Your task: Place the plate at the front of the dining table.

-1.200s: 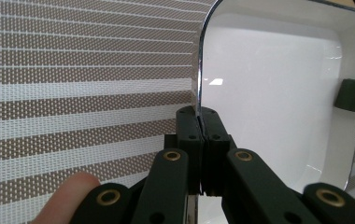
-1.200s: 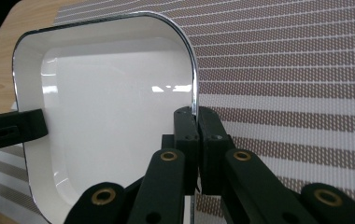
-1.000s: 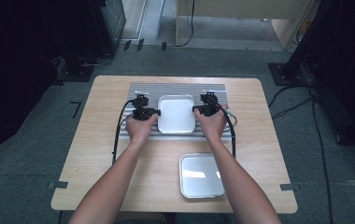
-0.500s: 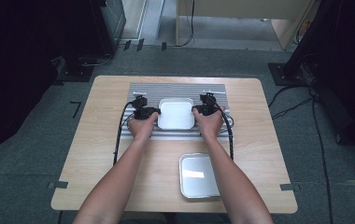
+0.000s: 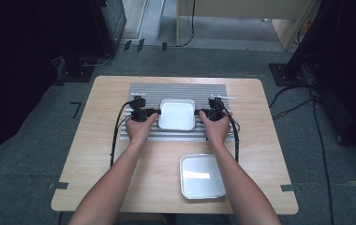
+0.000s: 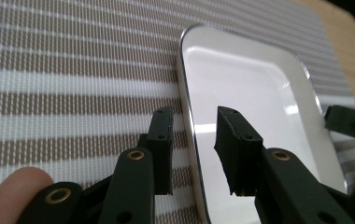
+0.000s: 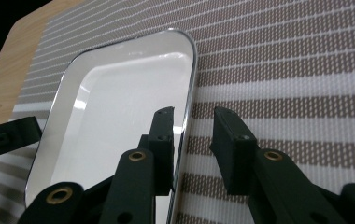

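Flanking white tray [image 5: 177,115], both hands low, fingers just parting off its rim.

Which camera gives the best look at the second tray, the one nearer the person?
The high view: the near tray lies whole on the bare table, between the forearms. The gripper views look at the other tray on the striped mat.
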